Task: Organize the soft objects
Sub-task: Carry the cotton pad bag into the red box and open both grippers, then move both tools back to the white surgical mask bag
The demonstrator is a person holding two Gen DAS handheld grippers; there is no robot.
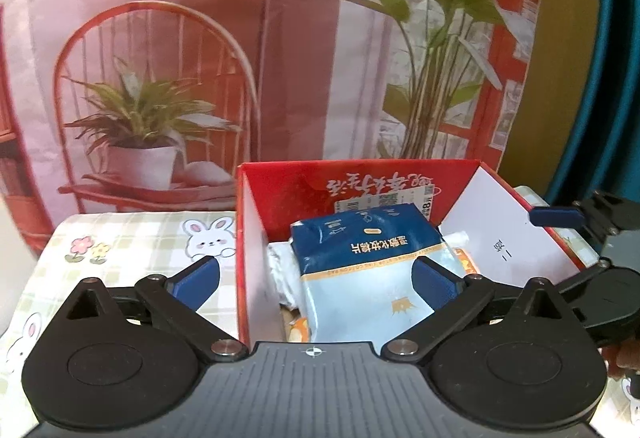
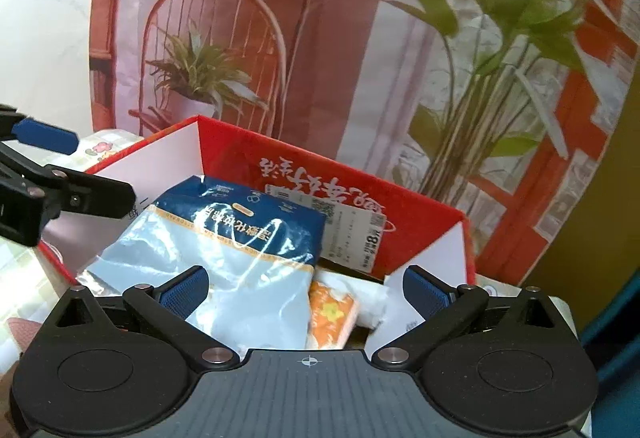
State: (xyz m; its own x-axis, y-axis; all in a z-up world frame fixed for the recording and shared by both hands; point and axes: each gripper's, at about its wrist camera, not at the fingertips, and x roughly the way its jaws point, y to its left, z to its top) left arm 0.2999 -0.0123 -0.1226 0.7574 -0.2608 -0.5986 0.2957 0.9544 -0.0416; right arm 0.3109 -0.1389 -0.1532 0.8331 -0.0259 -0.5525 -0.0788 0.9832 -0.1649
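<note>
A blue and pale-blue soft pack (image 1: 360,262) lies inside a red open box (image 1: 280,189) on top of a white crumpled bag (image 1: 280,270) and an orange packet (image 2: 332,314). My left gripper (image 1: 316,278) is open, its fingers straddling the box's left wall, empty. My right gripper (image 2: 308,290) is open and empty just above the box (image 2: 420,222), over the blue pack (image 2: 240,238). The right gripper also shows at the right edge of the left wrist view (image 1: 560,215), and the left gripper at the left edge of the right wrist view (image 2: 48,141).
The box stands on a table with a checked cloth printed with rabbits and flowers (image 1: 132,246). A printed backdrop of a chair, lamp and plants (image 1: 280,57) hangs close behind the box. A teal surface (image 1: 612,57) stands at the right.
</note>
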